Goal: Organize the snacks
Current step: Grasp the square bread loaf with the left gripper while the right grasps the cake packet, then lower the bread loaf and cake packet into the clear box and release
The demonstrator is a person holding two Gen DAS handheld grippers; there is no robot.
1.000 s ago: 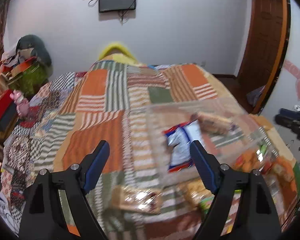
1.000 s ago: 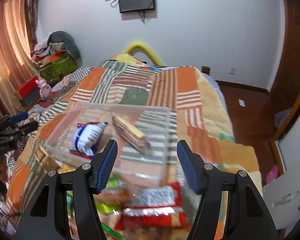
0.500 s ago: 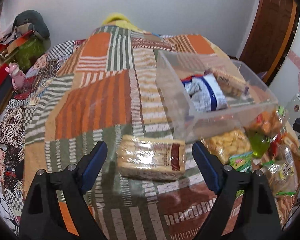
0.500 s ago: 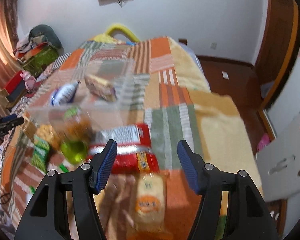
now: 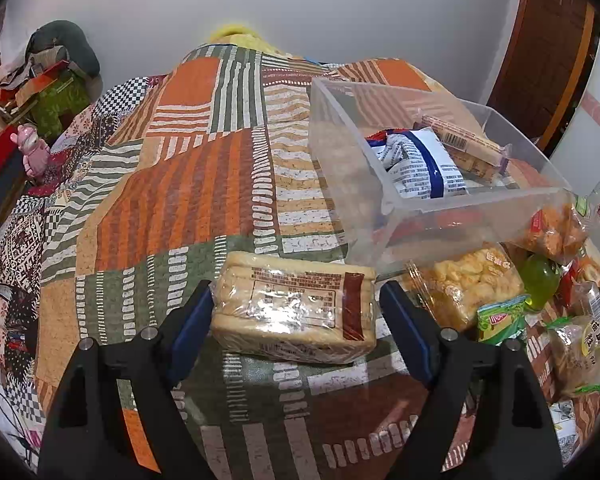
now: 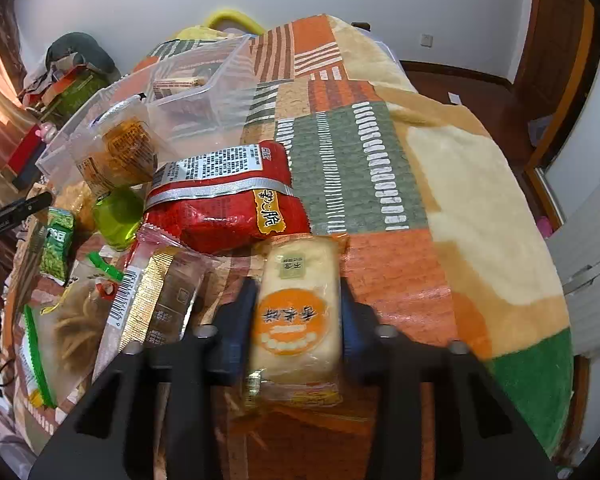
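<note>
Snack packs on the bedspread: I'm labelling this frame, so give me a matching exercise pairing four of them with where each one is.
Things:
1. blue-and-white bag
2. orange-circle cracker pack
3. cracker pack with printed label
4. red bag

Places:
A. between the left gripper's jaws
B. inside the clear bin
C. clamped in the right gripper
D. on the bedspread beside the bin

Pairs: 1-B, 2-C, 3-A, 4-D
</note>
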